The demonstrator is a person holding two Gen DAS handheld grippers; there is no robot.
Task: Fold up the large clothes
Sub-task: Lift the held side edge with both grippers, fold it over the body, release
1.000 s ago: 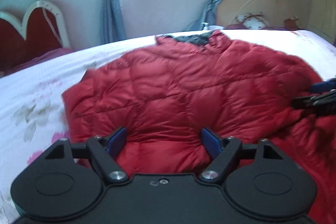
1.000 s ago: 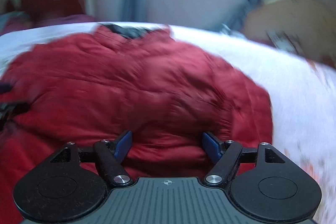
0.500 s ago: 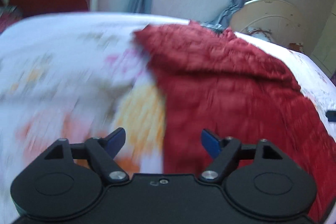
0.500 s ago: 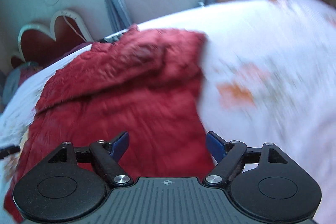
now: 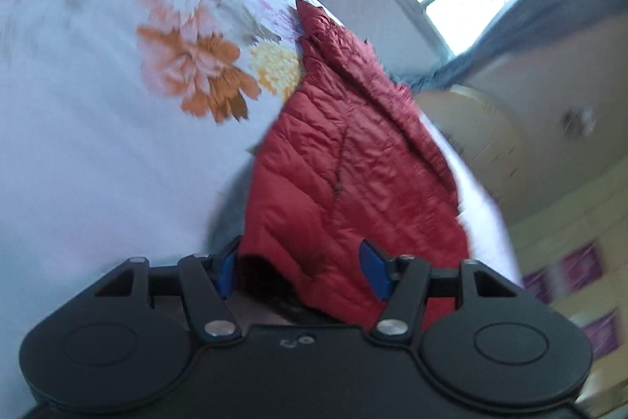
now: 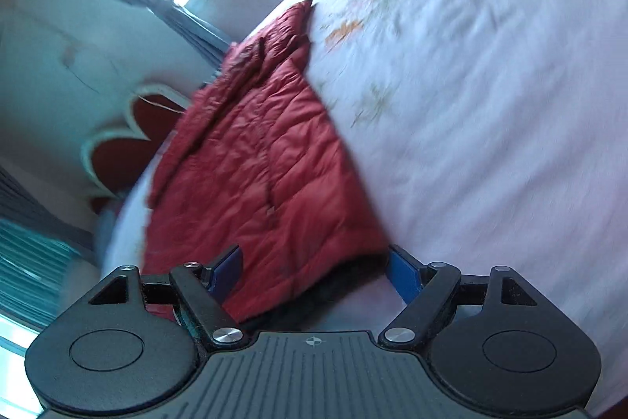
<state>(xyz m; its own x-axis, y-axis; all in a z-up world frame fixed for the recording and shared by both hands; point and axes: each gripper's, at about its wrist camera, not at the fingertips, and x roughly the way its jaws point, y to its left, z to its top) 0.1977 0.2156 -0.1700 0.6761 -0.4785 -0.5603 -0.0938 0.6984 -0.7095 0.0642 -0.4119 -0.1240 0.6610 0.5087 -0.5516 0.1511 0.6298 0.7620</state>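
In the left wrist view the left gripper [image 5: 302,268] is closing around the near hem of the red jacket [image 5: 353,160], which lies on the floral sheet [image 5: 98,128]; its blue pads do not yet press the cloth. In the right wrist view the right gripper [image 6: 318,271] stands wide apart astride the jacket's [image 6: 259,167] near corner on the sheet [image 6: 490,105], gripping nothing.
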